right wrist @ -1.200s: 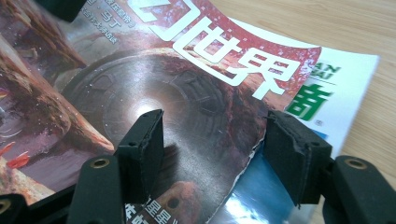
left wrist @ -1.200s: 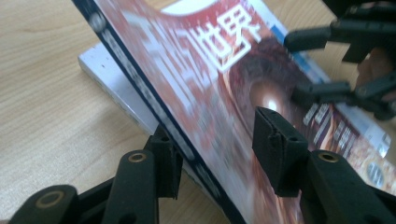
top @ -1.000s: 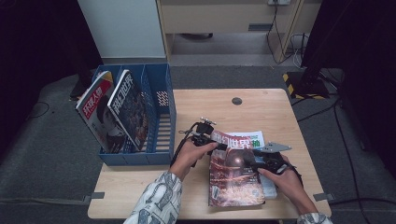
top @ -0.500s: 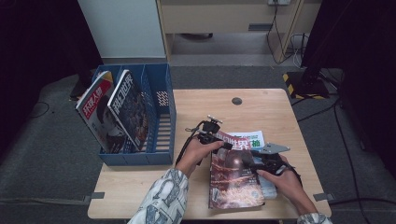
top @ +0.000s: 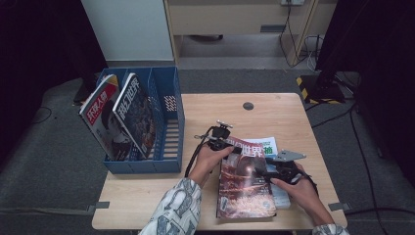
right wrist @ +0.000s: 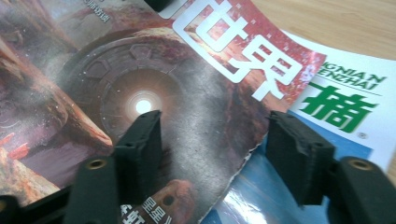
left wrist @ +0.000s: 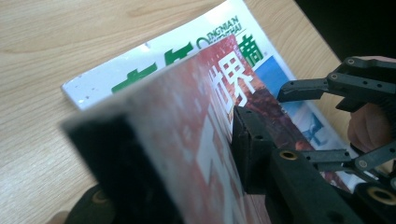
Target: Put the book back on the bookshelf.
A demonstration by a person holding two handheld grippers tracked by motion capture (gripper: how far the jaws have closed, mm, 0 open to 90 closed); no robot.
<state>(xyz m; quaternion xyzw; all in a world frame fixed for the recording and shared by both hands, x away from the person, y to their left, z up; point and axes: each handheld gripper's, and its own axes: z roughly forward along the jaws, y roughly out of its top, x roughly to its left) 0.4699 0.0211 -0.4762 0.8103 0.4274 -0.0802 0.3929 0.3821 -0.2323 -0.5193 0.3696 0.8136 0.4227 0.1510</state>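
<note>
A red-brown magazine (top: 244, 183) (right wrist: 140, 93) lies on the wooden table, on top of a white and blue magazine (top: 268, 145) (left wrist: 140, 70) (right wrist: 345, 107). My left gripper (top: 230, 146) (left wrist: 180, 140) is at the red magazine's (left wrist: 196, 107) far edge. Its jaws have just been closing and now pinch that edge, which is tilted up off the lower magazine. My right gripper (top: 263, 174) (right wrist: 217, 135) hovers over the red magazine's right edge. Its jaws have just been opening and stand apart, pressing on nothing.
A blue file rack (top: 169, 129) stands at the table's left with two magazines (top: 100, 117) (top: 134, 115) leaning in its left slots; its right slot is free. A small dark round cap (top: 248, 105) sits in the tabletop (top: 147, 196) at the back.
My left gripper has shifted a little to the right onto the red magazine's far edge and shut on it. The right hand has stayed in place.
</note>
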